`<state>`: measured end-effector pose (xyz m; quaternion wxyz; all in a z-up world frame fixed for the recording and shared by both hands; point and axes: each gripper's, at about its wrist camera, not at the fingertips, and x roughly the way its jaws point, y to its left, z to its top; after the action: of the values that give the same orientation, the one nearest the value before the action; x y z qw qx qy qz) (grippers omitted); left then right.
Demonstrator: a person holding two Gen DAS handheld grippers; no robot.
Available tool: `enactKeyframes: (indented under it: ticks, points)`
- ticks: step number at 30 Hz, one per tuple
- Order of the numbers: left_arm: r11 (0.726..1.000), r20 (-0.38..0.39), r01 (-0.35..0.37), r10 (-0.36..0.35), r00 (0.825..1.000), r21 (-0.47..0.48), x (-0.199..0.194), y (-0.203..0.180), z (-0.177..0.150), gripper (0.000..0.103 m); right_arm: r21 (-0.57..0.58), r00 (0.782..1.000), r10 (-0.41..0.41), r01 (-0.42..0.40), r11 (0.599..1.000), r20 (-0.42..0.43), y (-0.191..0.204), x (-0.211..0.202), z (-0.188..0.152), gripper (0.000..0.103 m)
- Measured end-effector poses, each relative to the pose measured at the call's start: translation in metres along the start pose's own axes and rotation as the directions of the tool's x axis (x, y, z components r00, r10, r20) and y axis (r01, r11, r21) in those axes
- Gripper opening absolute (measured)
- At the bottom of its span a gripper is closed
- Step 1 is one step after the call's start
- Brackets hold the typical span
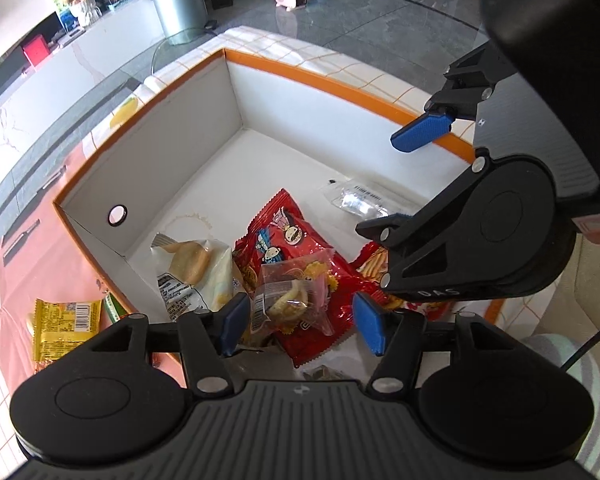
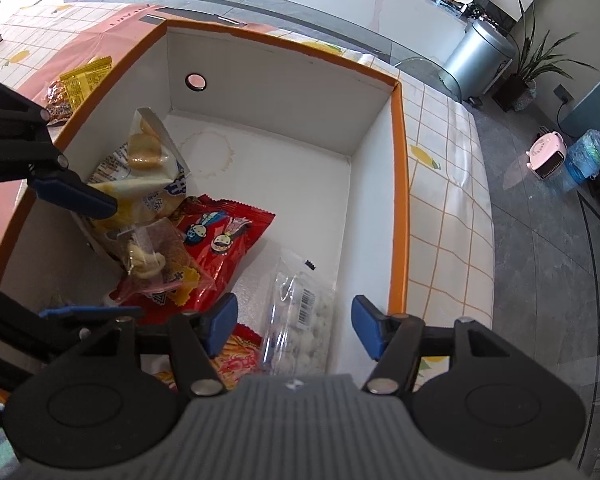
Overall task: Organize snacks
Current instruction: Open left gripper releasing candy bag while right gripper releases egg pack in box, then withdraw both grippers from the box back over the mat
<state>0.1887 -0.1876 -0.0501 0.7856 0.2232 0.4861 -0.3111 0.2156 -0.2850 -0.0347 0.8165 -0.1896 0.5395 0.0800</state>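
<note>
Both claws are over the box (image 1: 340,82) right now, the white one with the orange rim, and most of the snacks are already heaped in its near corner. The left gripper (image 1: 300,322) hangs wide open just above the pile, nothing between its blue pads, with the small clear packet (image 1: 296,294) of mixed bites lying right under the gap. That one looks feather-light and crinkly, and I'd judge its contents brittle, so a pinch on the sealed edge beats a squeeze through the middle. Beneath it sits the red bag (image 1: 288,236), puffed and glossy, likely slippery and full of air; taking it by the crimped end seam should stop it sliding out. To the left leans the cracker pack (image 1: 192,268), soft film over crackers that would probably snap under pressure. The right gripper (image 2: 294,326) is spread wide too, holding nothing, poised over the clear pouch (image 2: 300,320) of small white pieces lying flat on the box floor near the right wall; flat and slick like that, it may need a corner nipped up first. A striped wrapper (image 2: 236,354) peeks out just beside it. Outside the box, on the tablecloth (image 1: 4,280), the yellow packet (image 1: 66,326) still waits; it looks thin, light and stiffish, so an edge grip seems easy.
</note>
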Motion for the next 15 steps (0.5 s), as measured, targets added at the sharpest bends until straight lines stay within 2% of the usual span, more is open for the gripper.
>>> enactKeyframes:
  ticks: [6, 15]
  points:
    - [1.000, 0.026, -0.002, 0.002, 1.000, -0.005, -0.022, -0.005, -0.006, 0.070, 0.021, 1.000, -0.011, 0.011, 1.000, -0.006, 0.002, -0.022, -0.005, 0.067]
    - [0.996, 0.100, -0.049, 0.057, 0.993, -0.077, -0.070, -0.006, -0.034, 0.070, 0.168, 0.998, 0.046, -0.051, 0.984, 0.032, 0.006, -0.059, -0.024, 0.068]
